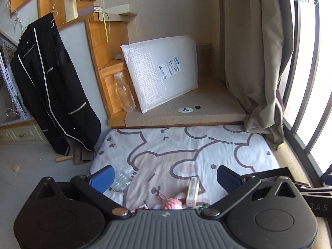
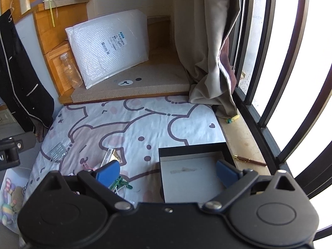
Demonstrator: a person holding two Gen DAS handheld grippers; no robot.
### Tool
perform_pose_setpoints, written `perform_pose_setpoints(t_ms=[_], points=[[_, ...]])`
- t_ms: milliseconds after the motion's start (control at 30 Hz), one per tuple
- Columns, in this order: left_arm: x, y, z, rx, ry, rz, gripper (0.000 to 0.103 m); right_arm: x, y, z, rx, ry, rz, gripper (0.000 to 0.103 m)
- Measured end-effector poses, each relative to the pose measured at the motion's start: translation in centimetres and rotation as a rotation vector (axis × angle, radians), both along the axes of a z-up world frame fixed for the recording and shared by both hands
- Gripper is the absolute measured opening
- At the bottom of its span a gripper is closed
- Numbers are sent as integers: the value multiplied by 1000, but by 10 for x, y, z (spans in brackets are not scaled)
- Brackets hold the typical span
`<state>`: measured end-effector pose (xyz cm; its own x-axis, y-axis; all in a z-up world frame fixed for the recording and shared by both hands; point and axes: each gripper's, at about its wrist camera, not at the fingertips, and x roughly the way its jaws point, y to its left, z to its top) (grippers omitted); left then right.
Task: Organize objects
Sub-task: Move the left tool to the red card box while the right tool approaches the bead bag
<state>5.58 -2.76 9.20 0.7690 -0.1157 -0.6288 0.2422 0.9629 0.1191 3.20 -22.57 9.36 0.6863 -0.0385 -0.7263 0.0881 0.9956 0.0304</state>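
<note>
Small objects lie on a cartoon-print sheet (image 1: 186, 145). In the left wrist view a pink crocheted toy (image 1: 173, 203) and a small wooden block (image 1: 193, 191) lie between the fingers of my left gripper (image 1: 166, 178), which is open and empty above them. A clear ribbed container (image 1: 120, 180) lies by its left finger. In the right wrist view my right gripper (image 2: 168, 171) is open and empty over an empty black tray (image 2: 191, 178). A green clip (image 2: 120, 183), a clear packet (image 2: 110, 156) and the clear container (image 2: 57, 151) lie to the left.
A white bubble mailer (image 1: 161, 70) and a plastic bottle (image 1: 124, 92) stand on a raised mat at the back. A black jacket (image 1: 51, 87) hangs at left. A curtain (image 2: 207, 51) and window bars (image 2: 280, 83) are at right. A pen (image 2: 249, 160) lies on the sill.
</note>
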Motion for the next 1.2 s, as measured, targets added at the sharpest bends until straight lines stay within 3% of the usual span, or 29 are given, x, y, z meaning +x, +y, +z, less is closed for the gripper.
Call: perform_pose_setpoints(t_ms=[400,800,1200], points=[[54,25,-53,-28,124,68,103,22,2,-58,80,126,-56,101],[105,60,-132,27,307,176,102,29,4,-115,176,251,-94,101],[126,77,-201,-8,495,219,87,28,-10,-154,287,323,-154,101]])
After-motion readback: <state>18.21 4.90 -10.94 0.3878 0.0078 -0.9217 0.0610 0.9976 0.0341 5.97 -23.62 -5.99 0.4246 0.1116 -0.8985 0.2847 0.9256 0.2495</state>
